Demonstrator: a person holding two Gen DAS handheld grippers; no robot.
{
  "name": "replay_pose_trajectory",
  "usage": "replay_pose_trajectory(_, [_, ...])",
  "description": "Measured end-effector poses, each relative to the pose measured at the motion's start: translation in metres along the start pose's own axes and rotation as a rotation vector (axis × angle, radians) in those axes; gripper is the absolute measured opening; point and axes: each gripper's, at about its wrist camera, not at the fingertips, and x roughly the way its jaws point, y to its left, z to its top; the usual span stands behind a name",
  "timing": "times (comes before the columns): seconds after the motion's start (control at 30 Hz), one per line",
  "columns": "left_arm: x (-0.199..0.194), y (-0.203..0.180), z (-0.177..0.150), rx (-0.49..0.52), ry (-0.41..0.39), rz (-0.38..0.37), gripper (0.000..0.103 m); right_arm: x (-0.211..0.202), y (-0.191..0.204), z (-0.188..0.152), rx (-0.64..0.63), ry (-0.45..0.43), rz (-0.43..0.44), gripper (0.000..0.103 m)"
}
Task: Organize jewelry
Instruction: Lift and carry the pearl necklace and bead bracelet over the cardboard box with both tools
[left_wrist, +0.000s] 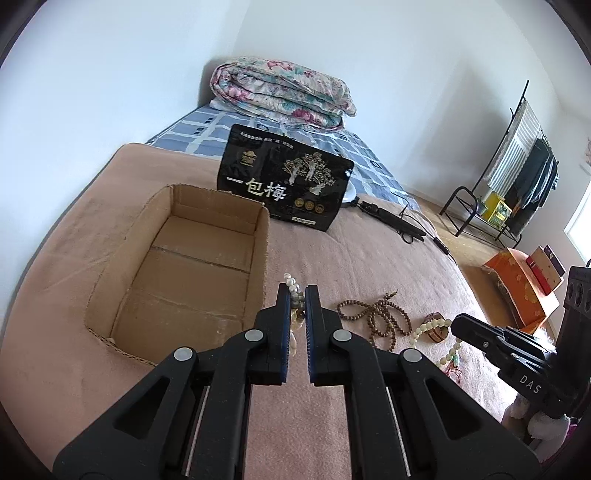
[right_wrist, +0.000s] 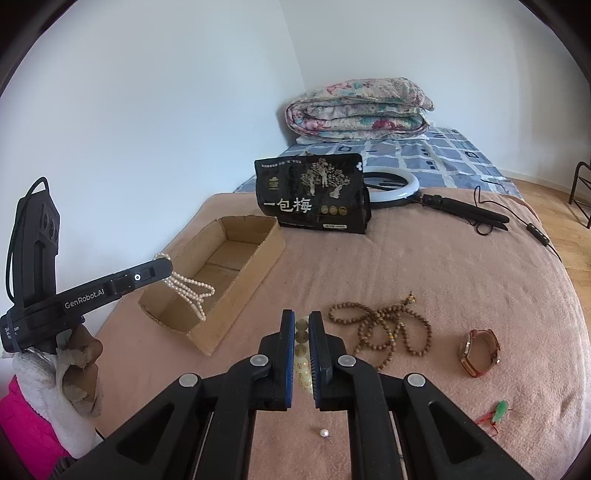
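Note:
My left gripper (left_wrist: 297, 295) is shut on a white pearl necklace (left_wrist: 291, 282), held in the air beside the open cardboard box (left_wrist: 207, 206). In the right wrist view the pearls (right_wrist: 188, 286) hang from the left gripper (right_wrist: 164, 264) over the box's near end (right_wrist: 236, 317). My right gripper (right_wrist: 302, 325) is shut on a string of pale cream beads (right_wrist: 301, 354) just above the pink blanket. A brown wooden bead necklace (right_wrist: 380, 328), a watch with a red strap (right_wrist: 478, 352), a green pendant on red cord (right_wrist: 498, 410) and a loose pearl (right_wrist: 324, 432) lie on the blanket.
A black snack bag (right_wrist: 314, 195) stands behind the box. A ring light (right_wrist: 391, 184) with its black stand and cable lies at the back right. A folded floral quilt (right_wrist: 358, 110) sits at the bed's far end. A clothes rack (left_wrist: 517, 184) and orange box (left_wrist: 524, 288) stand on the floor.

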Motion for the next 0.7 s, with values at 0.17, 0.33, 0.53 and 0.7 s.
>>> replay_pose_trajectory(0.17, [-0.010, 0.032, 0.009, -0.031, -0.020, 0.038, 0.005, 0.018, 0.023, 0.010, -0.019, 0.004, 0.031, 0.005])
replay_pose_trajectory(0.33, [-0.011, 0.065, 0.015, -0.068, -0.024, 0.078, 0.005, 0.038, 0.050, 0.018, -0.040, 0.006, 0.059, 0.005])
replay_pose_trajectory(0.53, [-0.004, 0.101, 0.013, -0.121, 0.000, 0.105, 0.005, 0.063, 0.075, 0.027, -0.038, 0.011, 0.108, 0.005])
replay_pose_trajectory(0.7, [0.001, 0.118, 0.011, -0.136, 0.017, 0.127, 0.005, 0.087, 0.093, 0.031, -0.057, 0.030, 0.129, 0.005])
